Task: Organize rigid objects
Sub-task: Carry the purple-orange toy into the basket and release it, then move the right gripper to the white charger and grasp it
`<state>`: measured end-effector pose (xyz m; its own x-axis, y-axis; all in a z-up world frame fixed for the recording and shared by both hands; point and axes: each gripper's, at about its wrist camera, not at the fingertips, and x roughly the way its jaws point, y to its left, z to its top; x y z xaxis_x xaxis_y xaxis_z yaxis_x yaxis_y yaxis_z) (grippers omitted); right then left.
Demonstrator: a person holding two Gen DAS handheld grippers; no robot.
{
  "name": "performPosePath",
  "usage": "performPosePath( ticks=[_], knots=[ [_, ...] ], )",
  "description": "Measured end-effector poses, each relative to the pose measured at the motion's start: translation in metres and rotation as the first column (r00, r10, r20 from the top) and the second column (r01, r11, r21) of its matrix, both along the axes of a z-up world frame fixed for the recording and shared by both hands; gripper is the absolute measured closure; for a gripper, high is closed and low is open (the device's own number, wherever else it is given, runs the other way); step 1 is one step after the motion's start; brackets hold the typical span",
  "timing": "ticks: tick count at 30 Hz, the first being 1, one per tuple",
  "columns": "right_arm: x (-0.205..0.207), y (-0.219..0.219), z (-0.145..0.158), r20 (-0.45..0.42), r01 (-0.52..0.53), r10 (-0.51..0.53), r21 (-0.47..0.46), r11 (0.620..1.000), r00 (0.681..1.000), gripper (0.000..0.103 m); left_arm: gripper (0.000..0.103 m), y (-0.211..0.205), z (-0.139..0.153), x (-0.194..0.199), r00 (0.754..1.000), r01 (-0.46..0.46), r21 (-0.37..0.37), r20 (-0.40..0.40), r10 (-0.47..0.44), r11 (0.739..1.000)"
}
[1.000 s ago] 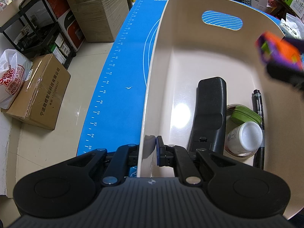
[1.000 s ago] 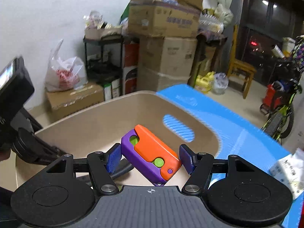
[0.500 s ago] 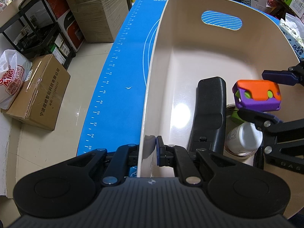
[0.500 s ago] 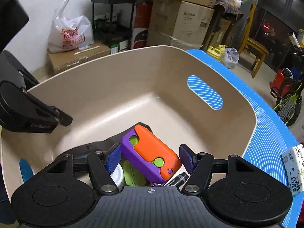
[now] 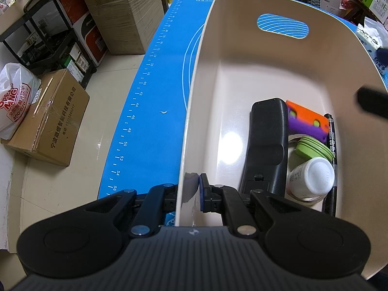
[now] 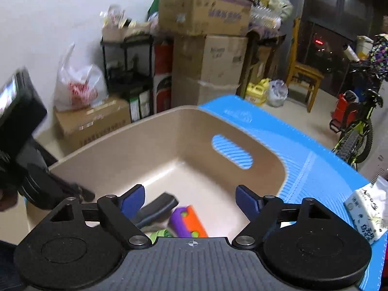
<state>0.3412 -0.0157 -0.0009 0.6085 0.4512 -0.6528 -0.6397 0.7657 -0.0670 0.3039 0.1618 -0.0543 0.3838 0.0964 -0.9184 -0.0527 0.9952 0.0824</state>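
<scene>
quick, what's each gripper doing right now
Left gripper: closed on the side wall of the beige bin.
Right gripper: open, holding nothing; the orange and purple toy lies in the bin.

A beige bin stands on a blue mat with white ruler marks. Inside lie an orange-and-purple toy, a black remote, a green lid and a white-capped bottle.

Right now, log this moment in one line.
left hand-held gripper: shut on bin wall | right hand-held gripper: open | toy: in bin
</scene>
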Motion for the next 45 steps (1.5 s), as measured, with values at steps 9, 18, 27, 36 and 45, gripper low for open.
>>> performPosePath(
  ticks=[9,18,27,36,45],
  knots=[
    [0.003,-0.057,0.018,0.097,0.177,-0.181,0.049,0.983,0.979,0.011,0.092,0.000,0.000,0.000,1.000,0.000,0.000,0.000,0.000,1.000],
    [0.027,-0.117,-0.008,0.109,0.403,-0.405,0.039,0.914,0.908,0.011,0.092,-0.001,0.001,0.001,1.000,0.000,0.005,-0.001,0.000,1.000],
    [0.047,-0.109,-0.071,0.038,0.368,-0.366,-0.076,0.927,0.930,0.012,0.092,-0.001,0.001,0.001,1.000,0.002,0.007,0.000,-0.002,1.000],
    [0.076,-0.101,-0.109,-0.055,0.362,-0.361,0.001,0.932,0.931,0.012,0.092,-0.001,0.001,0.001,1.000,0.004,0.007,-0.001,-0.004,1.000],
    [0.090,-0.106,-0.131,-0.060,0.310,-0.307,0.047,0.949,0.950,0.012,0.091,-0.002,0.000,0.001,1.000,0.007,0.014,-0.001,-0.007,1.000]
  ],
)
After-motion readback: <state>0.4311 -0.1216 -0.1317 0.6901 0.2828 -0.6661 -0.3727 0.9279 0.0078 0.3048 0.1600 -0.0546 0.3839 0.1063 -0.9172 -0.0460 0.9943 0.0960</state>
